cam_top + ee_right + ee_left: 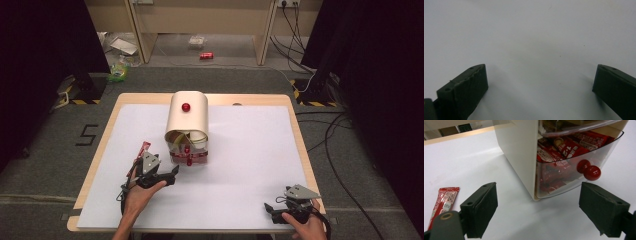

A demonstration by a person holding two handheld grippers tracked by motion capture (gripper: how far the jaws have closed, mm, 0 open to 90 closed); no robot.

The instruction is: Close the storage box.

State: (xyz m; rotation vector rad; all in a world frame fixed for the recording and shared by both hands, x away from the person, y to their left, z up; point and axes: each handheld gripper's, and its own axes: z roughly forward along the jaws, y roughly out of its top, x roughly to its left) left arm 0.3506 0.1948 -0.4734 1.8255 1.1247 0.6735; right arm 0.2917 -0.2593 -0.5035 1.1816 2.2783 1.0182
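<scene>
Just behind the open, empty left gripper (537, 206), the red snack bar (442, 202) lies with its long axis pointing away; ahead, the drawer knob (589, 170) stands unobstructed; the right gripper (540, 87) is open too.

**Open sheet, one box in the way**

The cabinet (187, 120) stands mid-table at the back, its bottom drawer (576, 167) and red knob (592, 172) jutting toward the left gripper (174, 172). A red packet (143, 150) lies just left of that gripper. To the right, the white sheet (250, 150) lies bare out to the right gripper (267, 207).
</scene>
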